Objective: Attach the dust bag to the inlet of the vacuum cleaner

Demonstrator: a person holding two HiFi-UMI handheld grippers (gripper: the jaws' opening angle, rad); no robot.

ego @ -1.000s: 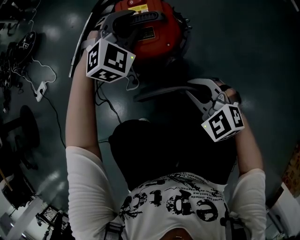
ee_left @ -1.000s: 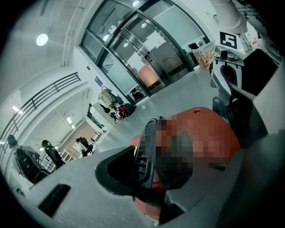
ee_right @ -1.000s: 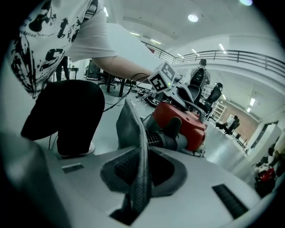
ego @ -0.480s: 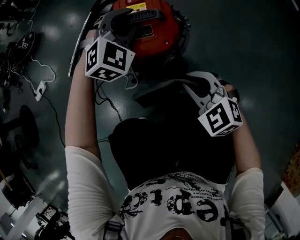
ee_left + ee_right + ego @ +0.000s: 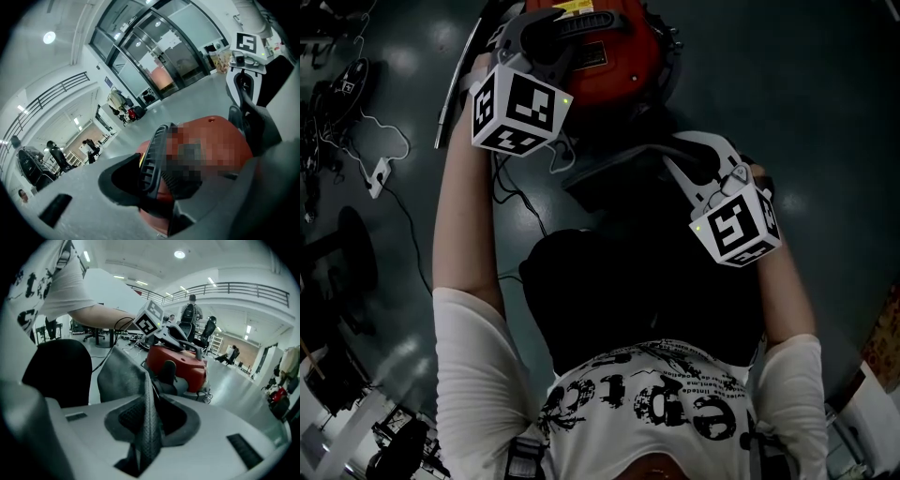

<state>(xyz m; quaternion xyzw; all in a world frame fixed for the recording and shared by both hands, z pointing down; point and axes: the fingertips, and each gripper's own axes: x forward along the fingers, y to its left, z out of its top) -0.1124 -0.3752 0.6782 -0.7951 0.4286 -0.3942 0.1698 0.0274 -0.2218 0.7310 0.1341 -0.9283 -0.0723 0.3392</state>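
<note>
— Where's the dust bag [image 5: 124, 376]?
— In the right tool [image 5: 150, 427]: a fold of its grey mesh sits pinched in the narrow gap, though the jaws have just been opening. It hangs near the red vacuum cleaner [image 5: 180, 364].
— And the left tool [image 5: 159, 187]?
— Clamped on the vacuum cleaner's black ribbed handle [image 5: 152, 154].

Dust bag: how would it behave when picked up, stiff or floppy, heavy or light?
Probably floppy: the dust bag creases into a sharp fold and drapes in the right gripper view. Likely light for its size, as it looks like thin woven cloth. Its coarse weave suggests it would not slip easily.
</note>
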